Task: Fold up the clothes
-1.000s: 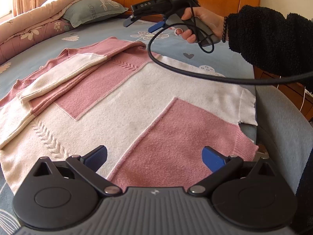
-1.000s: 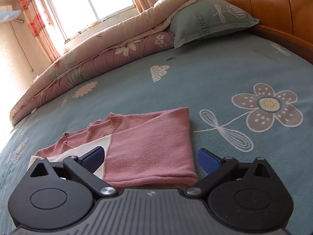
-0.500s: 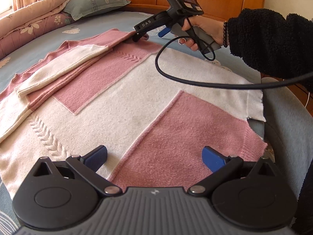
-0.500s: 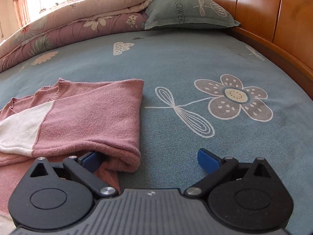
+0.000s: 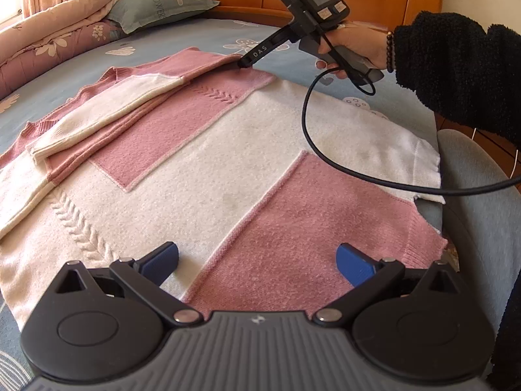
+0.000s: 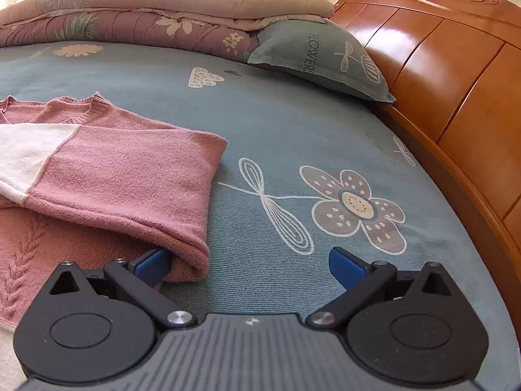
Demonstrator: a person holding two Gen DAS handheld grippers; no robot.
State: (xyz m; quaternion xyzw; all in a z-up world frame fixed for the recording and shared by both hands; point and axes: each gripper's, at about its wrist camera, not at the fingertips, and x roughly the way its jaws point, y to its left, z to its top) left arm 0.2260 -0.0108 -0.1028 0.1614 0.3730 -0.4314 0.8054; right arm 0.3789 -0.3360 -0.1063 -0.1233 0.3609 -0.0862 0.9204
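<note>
Over the last second the right gripper (image 6: 249, 262) had come down from above the bed to the folded sleeve (image 6: 123, 179), and its left finger (image 6: 151, 262) had slipped under the sleeve's rounded fold while the right finger stayed over bare sheet. Its fingers were spread wide, gripping nothing. From the left wrist view, the same gripper's tip touched the far pink corner of the sweater (image 5: 228, 150), held by a hand (image 5: 355, 47) in a black fuzzy sleeve (image 5: 456, 65), with a black cable (image 5: 325, 150) looping across the knit.

That pink and cream sweater lay flat on the bed, on a blue-grey sheet (image 6: 293, 123) printed with flowers. One sleeve was folded across its chest, cream cuff toward the left. Its hem reached the bed's near edge on the right, where a grey chair back (image 5: 482, 202) stood just beside it.

Closer in, the left gripper (image 5: 257, 259) hung low over the sweater's lower part, roughly where it had been, fingers released and wide apart, one above cream knit and the other above pink. I could not tell whether they touched the cloth.

At the head of the bed a grey-green pillow (image 6: 322, 55) leaned near the wooden headboard (image 6: 449, 75), touching a rolled floral quilt (image 6: 146, 16).
</note>
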